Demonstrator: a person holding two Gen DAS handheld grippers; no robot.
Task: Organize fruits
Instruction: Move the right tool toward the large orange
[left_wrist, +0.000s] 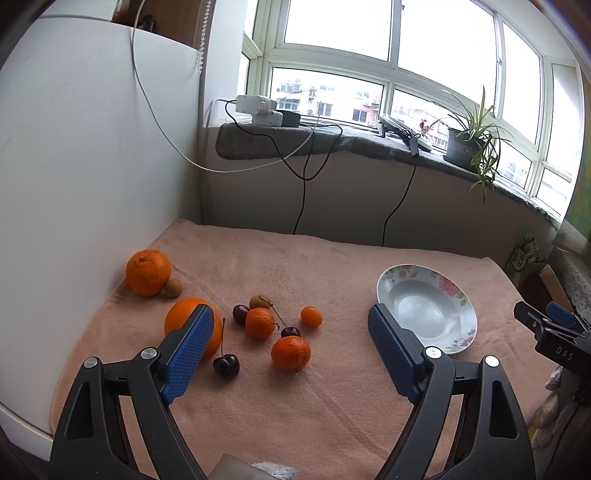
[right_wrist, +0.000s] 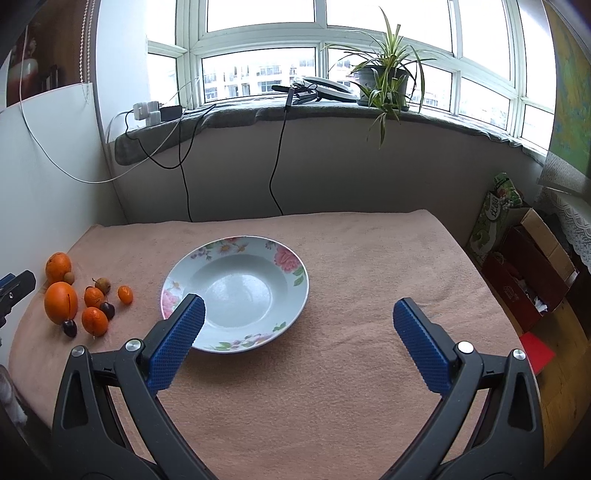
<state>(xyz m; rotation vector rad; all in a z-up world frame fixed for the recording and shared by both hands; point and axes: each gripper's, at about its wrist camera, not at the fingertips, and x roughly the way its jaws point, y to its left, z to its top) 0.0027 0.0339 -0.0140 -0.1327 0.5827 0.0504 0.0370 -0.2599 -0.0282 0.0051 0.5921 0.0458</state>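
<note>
Centrally in the left wrist view, the left gripper (left_wrist: 291, 330) hovers with its blue-padded fingers (left_wrist: 188, 352) spread wide apart and holding nothing, above a peach towel (left_wrist: 295, 413) that covers the table. Between and behind the fingers lies the fruit cluster: a large orange (left_wrist: 147, 272) at upper left touching a small brown fruit (left_wrist: 173, 288), a second large orange (left_wrist: 181, 321) partly hidden by the left finger, three mandarins (left_wrist: 290, 352), a kumquat (left_wrist: 311, 316), another brown fruit (left_wrist: 259, 302), and dark cherries (left_wrist: 226, 365) with stems. At right of centre sits an empty floral plate (left_wrist: 456, 291), well apart from the fruit. At the right edge appears the right gripper (left_wrist: 550, 325); in its own view the right gripper's fingers (right_wrist: 421, 347) likewise stand wide apart and empty, the plate lying just behind the left finger. A potted plant (right_wrist: 384, 74) stands on the windowsill (right_wrist: 332, 110), upper frame.
</note>
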